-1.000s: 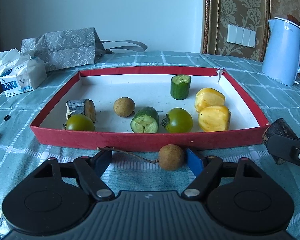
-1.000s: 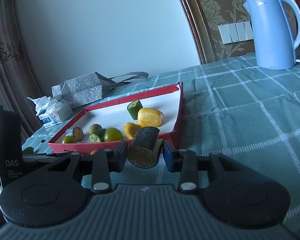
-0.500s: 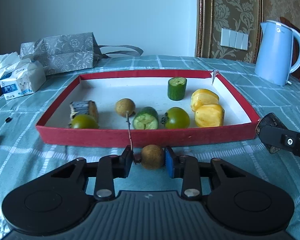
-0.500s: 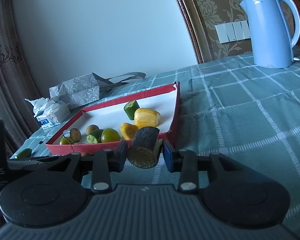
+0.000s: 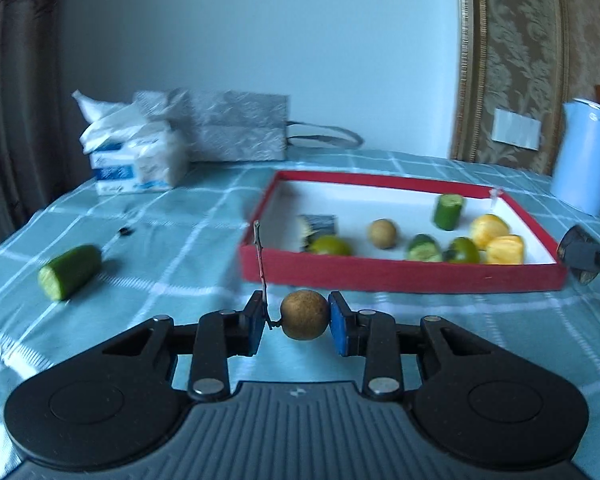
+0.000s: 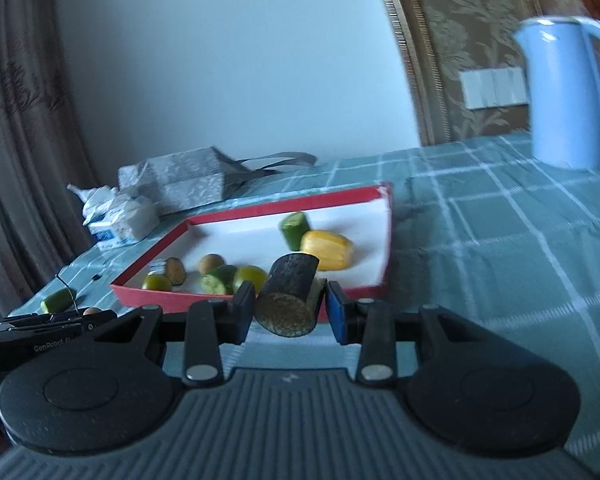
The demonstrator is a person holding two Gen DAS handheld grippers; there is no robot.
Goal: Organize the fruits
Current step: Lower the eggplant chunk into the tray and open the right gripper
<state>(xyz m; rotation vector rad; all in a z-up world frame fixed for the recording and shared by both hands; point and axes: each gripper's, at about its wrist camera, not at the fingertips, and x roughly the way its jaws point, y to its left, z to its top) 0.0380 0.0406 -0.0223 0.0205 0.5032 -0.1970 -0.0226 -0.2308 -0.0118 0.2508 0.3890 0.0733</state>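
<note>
On the checked cloth of the desk (image 5: 380, 168), a cucumber piece (image 5: 70, 271) lies alone at far left, well apart from the red tray (image 5: 400, 276) holding green tomatoes, cucumber chunks, a longan and yellow fruit. The left tool (image 5: 296, 322) is clamped on a brown longan (image 5: 304, 314), its stem (image 5: 260, 264) sticking up beside the left pad, just short of the tray's near wall. At right, the right tool (image 6: 290, 312) grips a dark-skinned chunk (image 6: 290, 300) before the tray (image 6: 384, 248), a blue kettle (image 6: 564, 96) behind.

Black linkage arms, blue jaws pads (image 5: 339, 330), silver screws, ribbed grey body
</note>
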